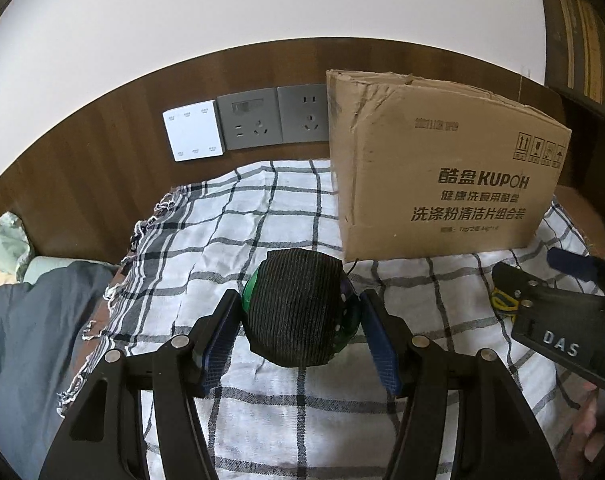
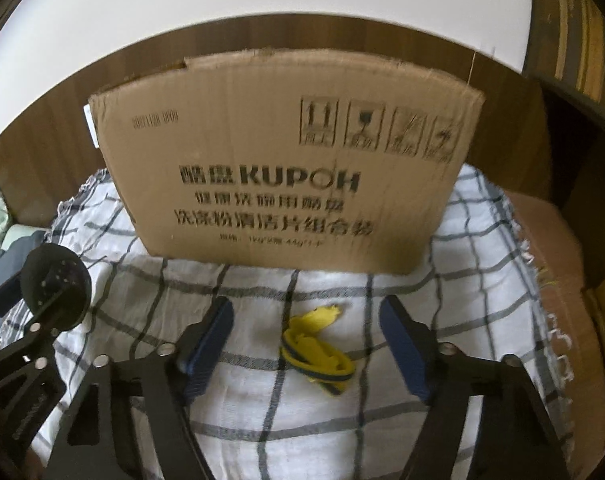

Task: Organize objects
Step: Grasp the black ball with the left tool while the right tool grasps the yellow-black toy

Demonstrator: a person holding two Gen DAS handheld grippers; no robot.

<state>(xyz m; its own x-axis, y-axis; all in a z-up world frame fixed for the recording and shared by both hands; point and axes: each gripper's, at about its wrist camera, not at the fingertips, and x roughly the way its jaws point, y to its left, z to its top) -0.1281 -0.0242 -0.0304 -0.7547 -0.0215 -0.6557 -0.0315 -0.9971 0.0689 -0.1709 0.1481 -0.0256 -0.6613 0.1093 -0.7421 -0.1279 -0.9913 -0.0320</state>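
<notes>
A round green object wrapped in black mesh [image 1: 298, 312] lies on the checked cloth [image 1: 222, 240]. My left gripper [image 1: 300, 320] stands open around it, a blue pad on each side, with small gaps. A yellow strap-like object with a dark stripe [image 2: 316, 354] lies on the cloth between the open fingers of my right gripper [image 2: 306, 332], untouched. A brown KUPOH cardboard box [image 1: 442, 168] stands at the back right; in the right wrist view the box [image 2: 294, 168] is straight ahead. The right gripper's body [image 1: 558, 320] shows at the left view's right edge.
A wooden wall panel with a white switch [image 1: 193, 130] and grey sockets [image 1: 270, 118] runs behind the cloth. Grey bedding [image 1: 30, 320] lies to the left. The left gripper's body [image 2: 42, 300] shows at the left of the right wrist view.
</notes>
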